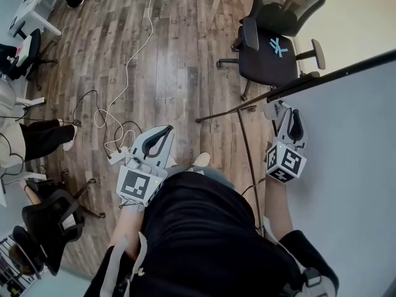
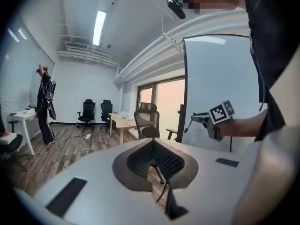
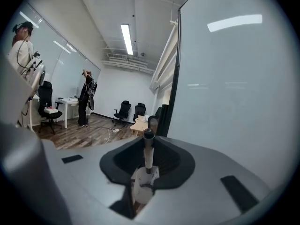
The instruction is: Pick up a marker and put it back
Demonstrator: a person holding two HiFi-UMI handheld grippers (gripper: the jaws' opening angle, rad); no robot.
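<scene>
My right gripper [image 1: 283, 111] is raised beside the left edge of a large whiteboard [image 1: 346, 147] and is shut on a marker [image 3: 147, 159]. The marker has a white barrel and a dark end, and it stands upright between the jaws of the right gripper [image 3: 144, 177]. The whiteboard [image 3: 234, 83] fills the right of that view. My left gripper [image 1: 162, 136] hangs lower, over the wooden floor, shut with nothing in it. In the left gripper view the left gripper [image 2: 158, 179] points at the room, and the right gripper [image 2: 206, 120] shows against the whiteboard [image 2: 211, 74].
A black office chair [image 1: 272, 45] stands just beyond the whiteboard's foot. White and black cables [image 1: 120, 79] trail across the wood floor. Another black chair [image 1: 46, 224] is at the lower left, and a person's leg [image 1: 37, 138] shows at the left edge. A desk [image 2: 123, 123] stands farther off.
</scene>
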